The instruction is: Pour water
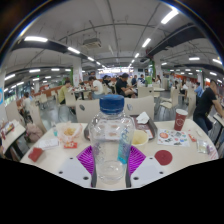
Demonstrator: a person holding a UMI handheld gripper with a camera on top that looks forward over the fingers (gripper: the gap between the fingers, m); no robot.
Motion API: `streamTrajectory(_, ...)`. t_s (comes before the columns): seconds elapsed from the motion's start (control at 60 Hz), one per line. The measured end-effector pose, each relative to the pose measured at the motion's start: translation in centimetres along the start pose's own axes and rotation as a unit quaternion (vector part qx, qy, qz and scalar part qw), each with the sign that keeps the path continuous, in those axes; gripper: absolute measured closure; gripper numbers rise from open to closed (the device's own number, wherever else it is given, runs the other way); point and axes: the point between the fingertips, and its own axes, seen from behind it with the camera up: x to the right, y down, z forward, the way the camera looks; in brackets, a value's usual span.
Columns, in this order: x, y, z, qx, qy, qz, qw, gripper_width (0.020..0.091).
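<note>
Jaws clamped on capped water bottle [110,140], both pads [87,158] pressing its sides.

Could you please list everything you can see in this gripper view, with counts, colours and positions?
Water bottle: one, clear with a blue cap, upright between the fingers.
Table: one, white, under the bottle.
Cup: one, red, beyond the fingers to the right.
Drink cup: one, clear with pale contents, left of the bottle.
Red round item: one, flat on the table, right of the bottle.
People: several, seated in the background hall.
Fingers: two, purple pads, either side of the bottle's base; contact unclear.
</note>
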Motion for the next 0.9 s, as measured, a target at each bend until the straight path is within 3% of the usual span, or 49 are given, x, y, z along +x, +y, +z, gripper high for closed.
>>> streamTrajectory(0.167,-4.2,-9.1,2.3,0.042,-0.098,0.213,0.971,0.0723)
streamTrajectory(0.333,-5.7,-14.0,5.7,0.022,-0.185,0.500,0.846,0.0721)
streamTrajectory(0.567,-4.1,-12.0,10.5,-0.018,-0.215,0.752,0.623,0.0724)
streamTrajectory(0.667,-4.1,-9.8,12.3,-0.038,-0.210,0.805,0.554,0.0726)
streamTrajectory(0.783,-4.0,-8.4,12.2,-0.057,-0.205,0.815,0.540,0.0725)
streamTrajectory(0.9,-4.5,-8.9,12.1,-0.065,-0.210,0.789,0.574,0.0725)
